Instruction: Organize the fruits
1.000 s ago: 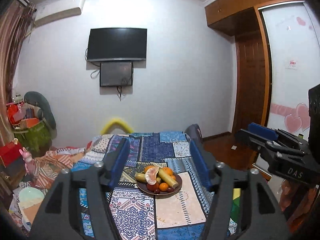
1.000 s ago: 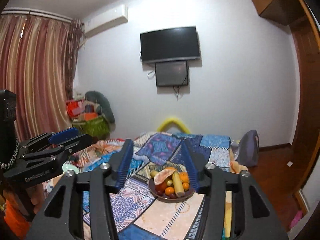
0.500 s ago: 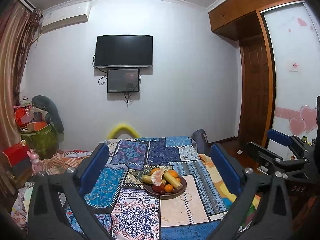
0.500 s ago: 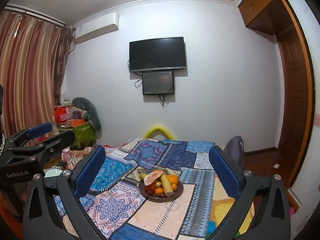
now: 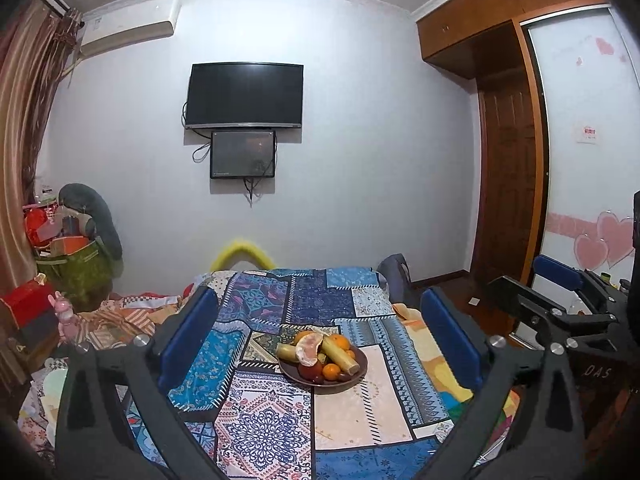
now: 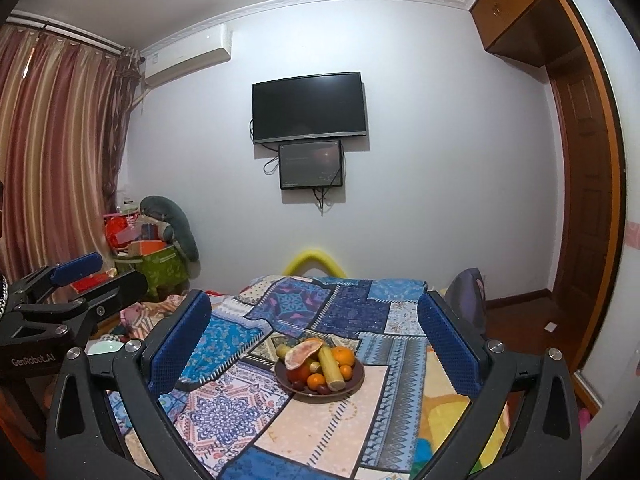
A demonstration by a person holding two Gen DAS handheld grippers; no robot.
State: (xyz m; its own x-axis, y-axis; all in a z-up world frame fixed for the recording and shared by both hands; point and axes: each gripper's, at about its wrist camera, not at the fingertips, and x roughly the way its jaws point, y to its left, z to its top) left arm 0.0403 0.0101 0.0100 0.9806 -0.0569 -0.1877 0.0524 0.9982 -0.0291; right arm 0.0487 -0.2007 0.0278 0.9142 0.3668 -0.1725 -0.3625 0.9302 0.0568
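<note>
A brown plate (image 5: pixel 352 378) of fruit sits on a patchwork bedspread (image 5: pixel 264 420). It holds oranges (image 5: pixel 330 371), a peeled pomelo piece (image 5: pixel 309 350), pale cane pieces (image 5: pixel 340 354) and dark red fruit. The plate also shows in the right wrist view (image 6: pixel 356 380). My left gripper (image 5: pixel 320 340) is open and empty, held above the bed short of the plate. My right gripper (image 6: pixel 314 340) is open and empty, also short of the plate. Each gripper shows at the other view's edge.
The bed runs toward a white wall with a TV (image 5: pixel 245 96). Clutter and a green box (image 5: pixel 80 268) stand at the left by the curtain (image 6: pixel 52 152). A wooden door (image 5: pixel 508 184) and wardrobe are at the right.
Both grippers opened wide from a narrow gap. Both cameras tilted or rose slightly, so the plate sits lower and nearer the middle of each view.
</note>
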